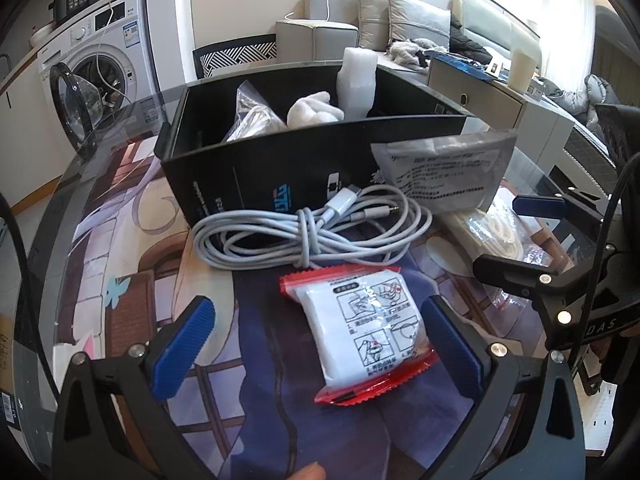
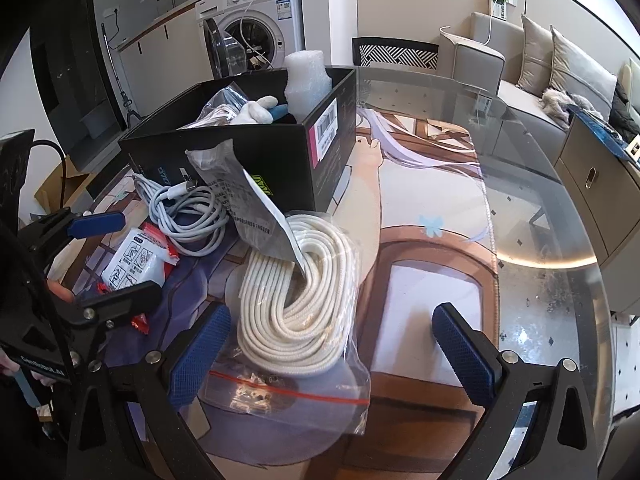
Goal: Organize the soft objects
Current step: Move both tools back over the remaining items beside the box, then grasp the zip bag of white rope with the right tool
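black box [image 1: 248,184]: plush toy [image 1: 314,109], bubble wrap [image 1: 356,80] | zip bag [image 2: 320,368]: rope [image 2: 300,300]

A glass table [image 2: 540,208] carries a printed mat [image 2: 432,216] holding a black box [image 1: 256,176], coiled cable [image 1: 304,232], red-edged packet [image 1: 368,328], and bagged rope [image 2: 304,304].

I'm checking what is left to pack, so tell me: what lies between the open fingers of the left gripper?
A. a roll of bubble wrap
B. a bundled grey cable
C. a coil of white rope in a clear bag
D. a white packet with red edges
D: in the left wrist view the white packet with red edges lies on the table between the spread fingers of the left gripper, with the grey cable farther off, by the black box.
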### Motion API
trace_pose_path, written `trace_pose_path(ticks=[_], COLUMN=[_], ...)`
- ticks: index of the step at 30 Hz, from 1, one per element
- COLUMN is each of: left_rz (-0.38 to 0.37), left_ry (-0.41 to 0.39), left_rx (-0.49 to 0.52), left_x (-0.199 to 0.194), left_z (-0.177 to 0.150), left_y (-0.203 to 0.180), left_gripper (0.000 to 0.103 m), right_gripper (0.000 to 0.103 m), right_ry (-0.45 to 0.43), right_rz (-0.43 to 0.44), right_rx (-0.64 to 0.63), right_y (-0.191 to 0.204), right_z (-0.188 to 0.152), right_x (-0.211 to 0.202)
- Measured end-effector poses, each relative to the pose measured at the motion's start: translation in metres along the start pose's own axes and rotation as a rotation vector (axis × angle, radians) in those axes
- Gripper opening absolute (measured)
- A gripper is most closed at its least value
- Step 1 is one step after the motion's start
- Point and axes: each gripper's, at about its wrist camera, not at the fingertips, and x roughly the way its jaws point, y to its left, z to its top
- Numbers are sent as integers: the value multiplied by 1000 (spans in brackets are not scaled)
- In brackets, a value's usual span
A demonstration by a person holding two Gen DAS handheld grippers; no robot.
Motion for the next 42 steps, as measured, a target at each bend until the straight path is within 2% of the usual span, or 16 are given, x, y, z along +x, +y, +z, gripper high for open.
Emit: trace_pose_path(ticks=[11,16,23,26,28,34,37,42], left_rz=[-4,6,18,20,19,20,21,21], left_ry=[18,25,29,28,27,28,28,28], left_rx=[-10,-9,-4,-9,-10,-7,-6,-7], left_x=[4,5,6,5,5,5,5,5], left_z=[-3,-4,-5,-6,-7,-7,-7,-7], left_y=[2,2,0,0,1,2,2,2], left_gripper=[103,103,103,103,103,103,103,103], right_gripper=[102,102,100,84,69,45,38,36], right_ry=[-4,7,20,5,-3,-11,-16,-37], right_rz=[36,-23,-47,-33,-23,-2,13,26], right_rx=[14,0,-13,-32,-43,-72,-80,-92], right_y=[5,10,10,12,14,17,16,16], right_z=[4,5,4,3,3,2,2,1], right_x=[4,9,11,7,4,0,-3,-12])
